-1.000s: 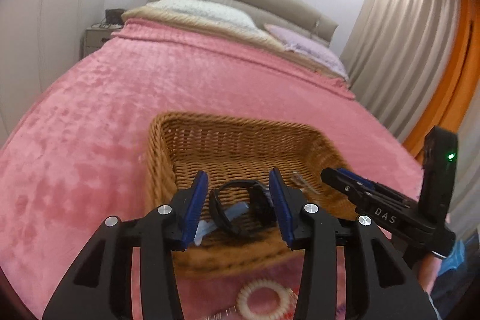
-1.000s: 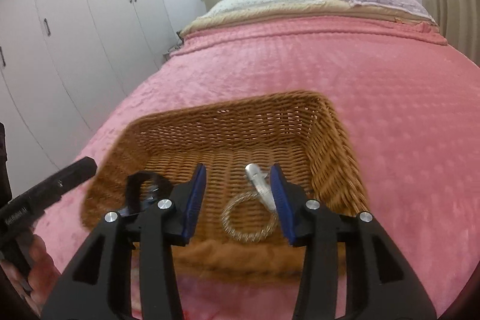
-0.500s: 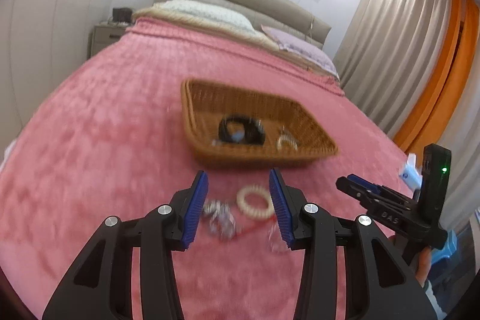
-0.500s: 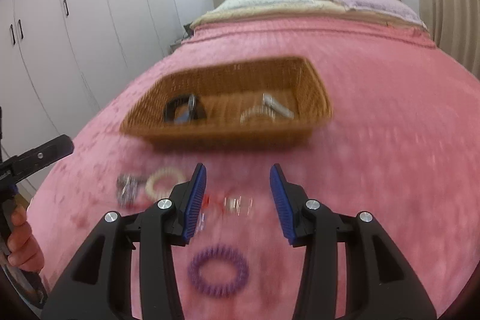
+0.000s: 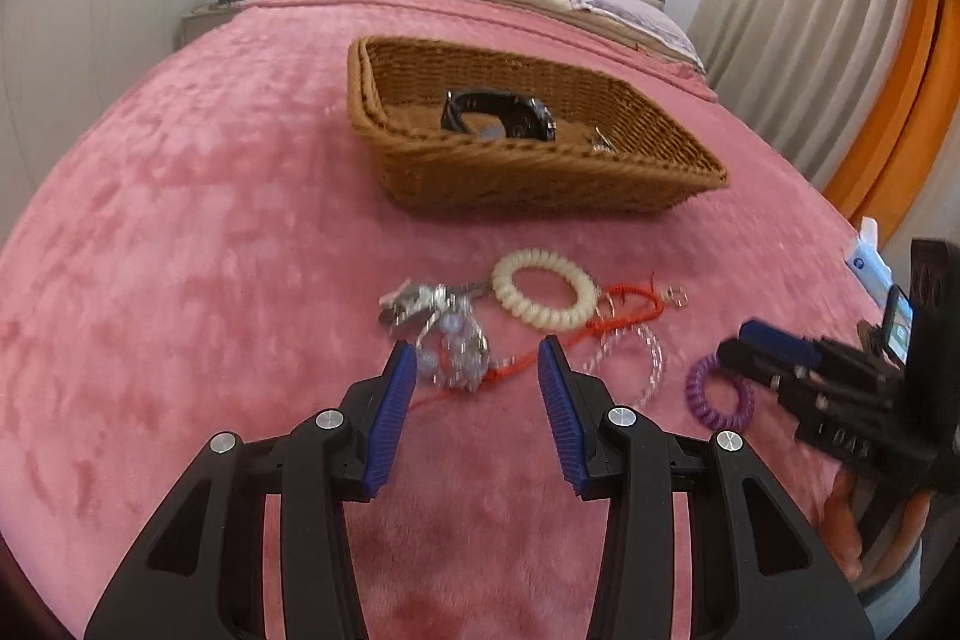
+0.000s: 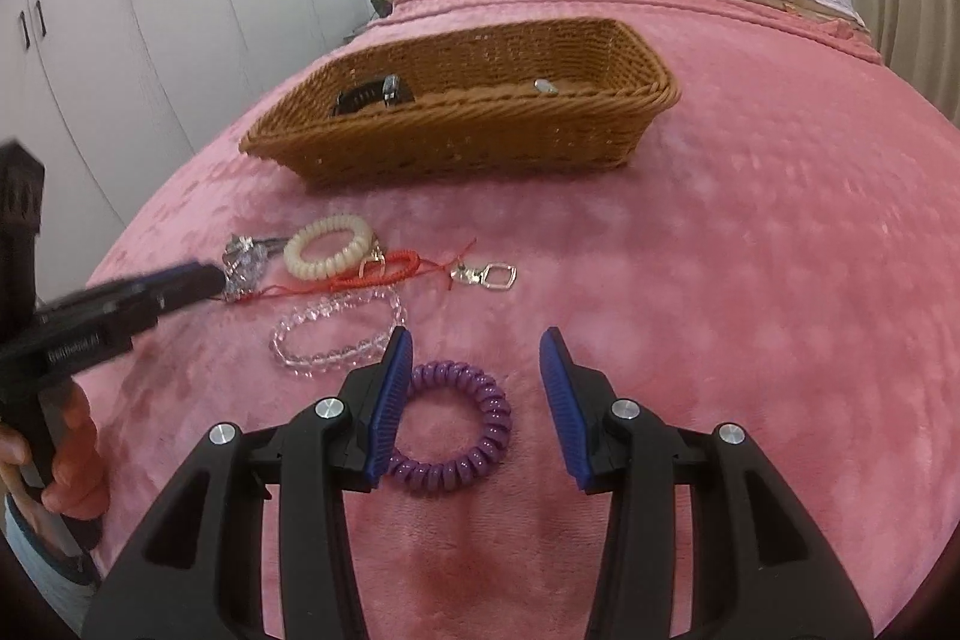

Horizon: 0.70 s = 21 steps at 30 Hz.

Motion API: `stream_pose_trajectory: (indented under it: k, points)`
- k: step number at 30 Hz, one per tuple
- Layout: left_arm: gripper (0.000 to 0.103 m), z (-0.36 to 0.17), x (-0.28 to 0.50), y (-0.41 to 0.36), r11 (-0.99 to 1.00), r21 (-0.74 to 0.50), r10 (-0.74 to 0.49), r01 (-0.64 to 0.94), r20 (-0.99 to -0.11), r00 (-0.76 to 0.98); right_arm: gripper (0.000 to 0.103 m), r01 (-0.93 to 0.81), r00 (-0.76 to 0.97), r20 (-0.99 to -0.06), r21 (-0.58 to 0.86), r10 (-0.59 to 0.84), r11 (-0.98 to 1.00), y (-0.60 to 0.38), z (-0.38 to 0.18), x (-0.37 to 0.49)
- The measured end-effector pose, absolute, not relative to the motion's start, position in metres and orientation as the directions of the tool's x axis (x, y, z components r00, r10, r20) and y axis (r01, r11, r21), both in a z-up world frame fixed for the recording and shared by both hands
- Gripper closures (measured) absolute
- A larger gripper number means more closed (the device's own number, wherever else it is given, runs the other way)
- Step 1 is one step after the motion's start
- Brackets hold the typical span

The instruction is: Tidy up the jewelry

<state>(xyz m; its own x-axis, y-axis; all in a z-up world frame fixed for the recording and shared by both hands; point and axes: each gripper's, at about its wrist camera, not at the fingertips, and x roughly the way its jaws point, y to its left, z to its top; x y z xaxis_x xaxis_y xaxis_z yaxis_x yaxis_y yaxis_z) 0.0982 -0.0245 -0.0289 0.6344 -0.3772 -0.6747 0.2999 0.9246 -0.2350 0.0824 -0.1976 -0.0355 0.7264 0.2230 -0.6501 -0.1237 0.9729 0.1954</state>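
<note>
A big bed point(image 5: 180, 232) with a pink blanket fills both views. White cupboards point(image 6: 150, 10) stand at the upper left of the right wrist view, and curtains point(image 5: 798, 10) hang at the upper right of the left wrist view.

A brown basket point(image 5: 540, 184) sits on the bed in the upper middle of each view. Inside it lie a black watch point(image 5: 498, 115) and a small silver piece point(image 6: 545, 86).

The left tool point(image 5: 477, 382) is at the bottom middle of its view. Its 2 blue pads are apart and hold nothing. It hangs over a silver beaded tangle point(image 5: 447, 334) that is too blurry to make out. In the right wrist view a hand point(image 6: 66, 466) holds this tool at the left edge.

The right tool point(image 6: 477, 370) is at the bottom middle of its view. Its 2 pads are apart too, with nothing held. The purple coil ring point(image 6: 447, 427) lies on the bed just under it, partly hidden by the left pad.

The other jewelry lies on the bed between the basket and the tools. There is a cream coil ring point(image 6: 330, 247), a clear bead bracelet point(image 6: 336, 334), a red cord point(image 6: 372, 283) and a silver clip point(image 6: 492, 275). The red cord touches the cream ring. The clip lies at the right end of the cord.
</note>
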Motion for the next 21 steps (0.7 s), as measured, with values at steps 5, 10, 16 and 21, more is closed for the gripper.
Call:
stream_pose_trajectory:
  k: [5, 10, 16, 21]
  points:
    - [0.07, -0.034, 0.11, -0.041, 0.94, -0.179, -0.329, 0.292, -0.705, 0.628, 0.062, -0.13, 0.722, -0.658, 0.175, 0.214, 0.976, -0.193, -0.035, 0.082]
    - [0.09, -0.037, 0.112, -0.044, 0.95, -0.154, -0.296, 0.271, -0.722, 0.625, 0.062, -0.138, 0.71, -0.669, 0.174, 0.22, 0.975, -0.191, -0.038, 0.084]
    - [0.091, -0.019, 0.09, -0.024, 0.921, -0.244, -0.388, 0.303, -0.631, 0.672, 0.063, -0.135, 0.718, -0.659, 0.187, 0.226, 0.973, -0.194, -0.036, 0.083]
    - [0.091, -0.012, 0.067, -0.001, 0.862, -0.376, -0.506, 0.342, -0.575, 0.643, 0.063, -0.138, 0.712, -0.66, 0.201, 0.238, 0.97, -0.197, -0.036, 0.084]
